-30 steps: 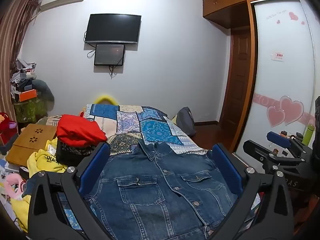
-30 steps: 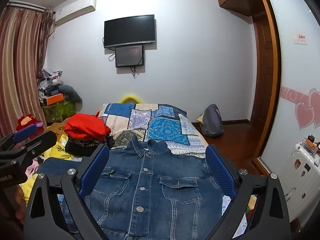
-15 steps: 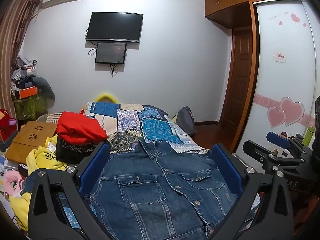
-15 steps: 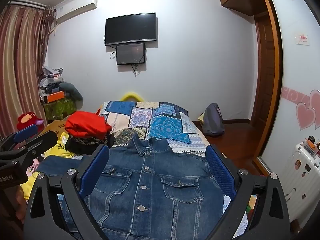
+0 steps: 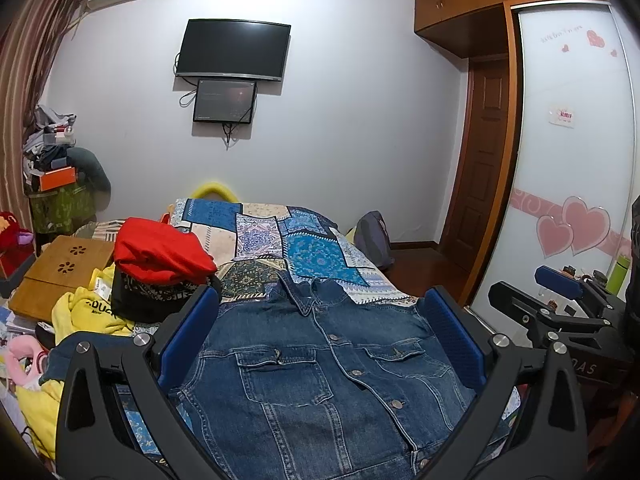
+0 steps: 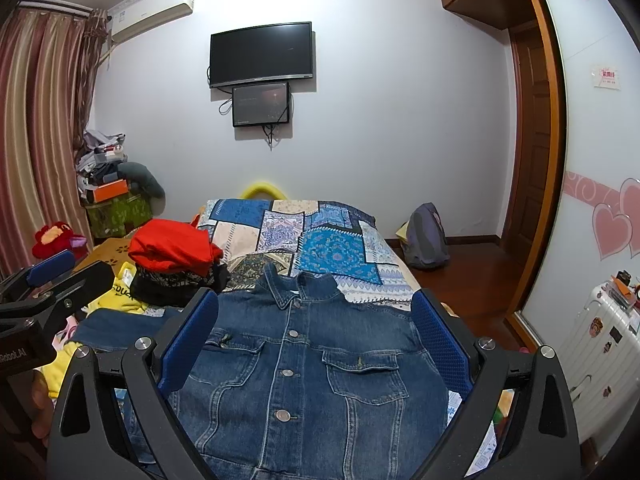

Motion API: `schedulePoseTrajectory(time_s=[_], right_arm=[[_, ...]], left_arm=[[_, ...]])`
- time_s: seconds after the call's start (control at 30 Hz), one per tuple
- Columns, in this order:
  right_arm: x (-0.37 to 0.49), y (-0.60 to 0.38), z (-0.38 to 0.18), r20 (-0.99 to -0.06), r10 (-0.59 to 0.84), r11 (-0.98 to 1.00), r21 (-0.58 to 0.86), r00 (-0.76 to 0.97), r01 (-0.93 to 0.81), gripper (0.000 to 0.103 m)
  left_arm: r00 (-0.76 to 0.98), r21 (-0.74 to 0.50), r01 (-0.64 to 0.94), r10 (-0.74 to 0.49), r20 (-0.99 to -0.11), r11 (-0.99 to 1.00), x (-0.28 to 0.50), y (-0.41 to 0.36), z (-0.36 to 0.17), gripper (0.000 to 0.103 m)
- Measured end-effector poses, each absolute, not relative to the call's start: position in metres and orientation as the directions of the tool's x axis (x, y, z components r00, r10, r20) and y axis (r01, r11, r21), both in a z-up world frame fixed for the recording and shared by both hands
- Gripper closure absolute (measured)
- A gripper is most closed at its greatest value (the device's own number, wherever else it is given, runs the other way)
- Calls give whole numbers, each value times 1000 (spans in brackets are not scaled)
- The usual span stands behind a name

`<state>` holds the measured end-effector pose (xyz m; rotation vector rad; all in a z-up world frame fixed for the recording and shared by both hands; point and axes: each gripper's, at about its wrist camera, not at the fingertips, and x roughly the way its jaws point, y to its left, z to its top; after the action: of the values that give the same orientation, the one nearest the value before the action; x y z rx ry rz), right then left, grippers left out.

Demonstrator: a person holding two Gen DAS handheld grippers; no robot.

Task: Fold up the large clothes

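Note:
A blue denim jacket (image 5: 320,376) lies flat and buttoned on the bed, collar toward the far end; it also shows in the right wrist view (image 6: 308,372). My left gripper (image 5: 320,336) is open and empty, held above the jacket's chest. My right gripper (image 6: 316,332) is open and empty, also above the jacket. The right gripper shows at the right edge of the left wrist view (image 5: 560,320). The left gripper shows at the left edge of the right wrist view (image 6: 52,280). The jacket's left sleeve (image 6: 116,328) spreads out to the left.
A patchwork bedspread (image 5: 288,244) covers the bed. A red garment on a dark pile (image 5: 160,256) and yellow clothes (image 5: 88,312) lie left of the jacket. A wooden board (image 5: 60,272) sits farther left. A white suitcase (image 6: 600,344) stands at right, a backpack (image 6: 426,236) on the floor.
Both views have tilted slightly, so the jacket sits a little lower in frame. Both grippers stay open and the jacket has not moved.

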<state>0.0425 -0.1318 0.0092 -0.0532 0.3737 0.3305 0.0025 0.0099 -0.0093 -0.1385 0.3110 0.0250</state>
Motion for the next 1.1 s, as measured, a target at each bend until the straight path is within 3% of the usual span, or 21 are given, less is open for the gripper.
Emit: schedulePoseTrajectory(time_s=[1.1], right_arm=[[47, -131, 7, -371, 306, 945, 11, 876, -326, 7]], left_arm=[[951, -131, -48, 5, -310, 990, 2, 8, -11, 0]])
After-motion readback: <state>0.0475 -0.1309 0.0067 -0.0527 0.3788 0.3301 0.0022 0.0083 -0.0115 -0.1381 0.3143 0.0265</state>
